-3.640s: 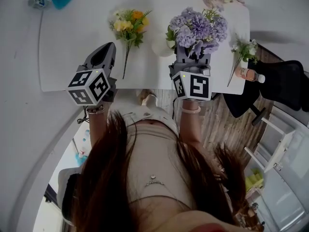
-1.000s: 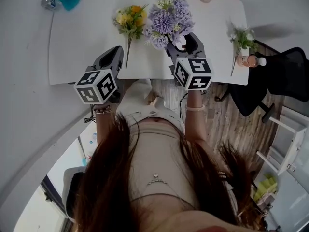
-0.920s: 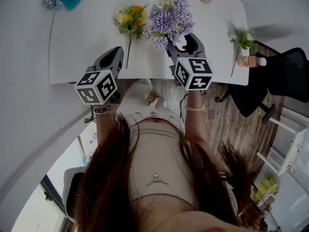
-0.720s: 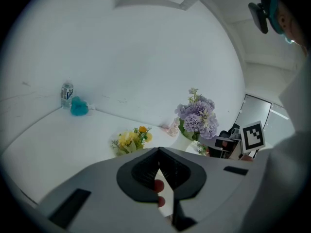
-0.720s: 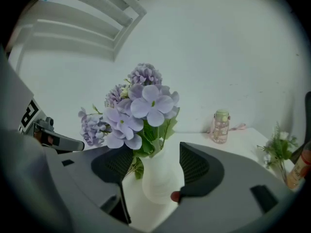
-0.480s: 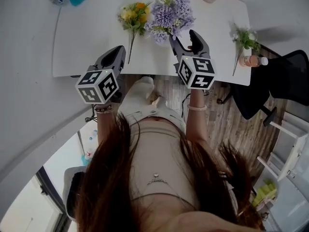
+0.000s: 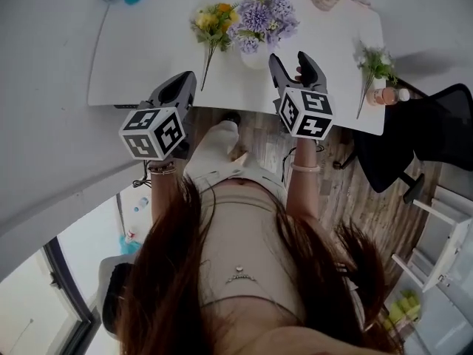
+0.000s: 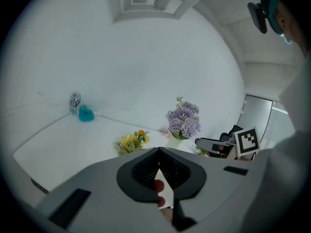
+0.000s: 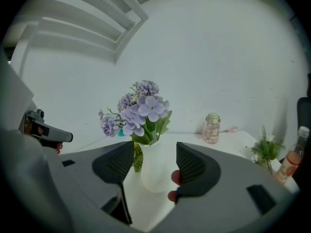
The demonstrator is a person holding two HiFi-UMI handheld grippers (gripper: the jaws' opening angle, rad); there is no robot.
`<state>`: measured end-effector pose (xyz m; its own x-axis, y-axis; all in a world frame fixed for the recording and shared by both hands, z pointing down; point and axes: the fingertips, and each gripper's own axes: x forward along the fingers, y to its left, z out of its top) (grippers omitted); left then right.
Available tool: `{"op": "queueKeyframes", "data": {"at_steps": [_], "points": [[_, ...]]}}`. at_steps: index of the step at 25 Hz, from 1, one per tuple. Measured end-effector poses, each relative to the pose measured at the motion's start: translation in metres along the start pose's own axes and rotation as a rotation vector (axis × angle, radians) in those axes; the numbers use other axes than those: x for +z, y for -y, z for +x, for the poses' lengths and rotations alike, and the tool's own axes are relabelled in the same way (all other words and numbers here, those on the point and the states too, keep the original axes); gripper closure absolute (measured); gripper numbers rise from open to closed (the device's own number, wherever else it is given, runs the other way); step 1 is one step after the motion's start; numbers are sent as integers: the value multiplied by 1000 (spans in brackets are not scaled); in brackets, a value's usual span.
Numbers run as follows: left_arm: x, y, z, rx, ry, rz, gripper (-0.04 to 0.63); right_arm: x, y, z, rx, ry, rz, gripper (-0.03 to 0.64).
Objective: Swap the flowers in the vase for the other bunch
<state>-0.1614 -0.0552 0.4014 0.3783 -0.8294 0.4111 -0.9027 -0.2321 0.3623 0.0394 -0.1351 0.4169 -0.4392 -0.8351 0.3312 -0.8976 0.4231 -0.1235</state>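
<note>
Well, at top centre of the head view the white vase (image 7: pixel 253 56) holds the purple flowers (image 7: pixel 264 17), upright on the white table (image 7: pixel 148 58). Lower left, the left gripper (image 7: pixel 186 80) is pressed together, empty. The yellow bunch (image 7: pixel 213 19) lies flat just left of the vase. The right gripper (image 7: pixel 288 56), jaws spread though just narrowing, grips nothing, the vase ahead. Wooden floor (image 7: pixel 347 191) shows lower right.

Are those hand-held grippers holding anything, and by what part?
Nothing is held. The left hand-held gripper is shut, empty. The right hand-held gripper has just closed slightly but is open, empty; the vase stands beyond it.
</note>
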Motion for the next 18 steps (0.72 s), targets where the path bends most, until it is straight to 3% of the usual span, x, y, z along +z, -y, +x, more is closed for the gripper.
{"op": "queueKeyframes", "data": {"at_steps": [18], "points": [[-15, 39, -59, 24, 54, 40, 592, 11, -12, -69, -10, 80, -34, 478]]}}
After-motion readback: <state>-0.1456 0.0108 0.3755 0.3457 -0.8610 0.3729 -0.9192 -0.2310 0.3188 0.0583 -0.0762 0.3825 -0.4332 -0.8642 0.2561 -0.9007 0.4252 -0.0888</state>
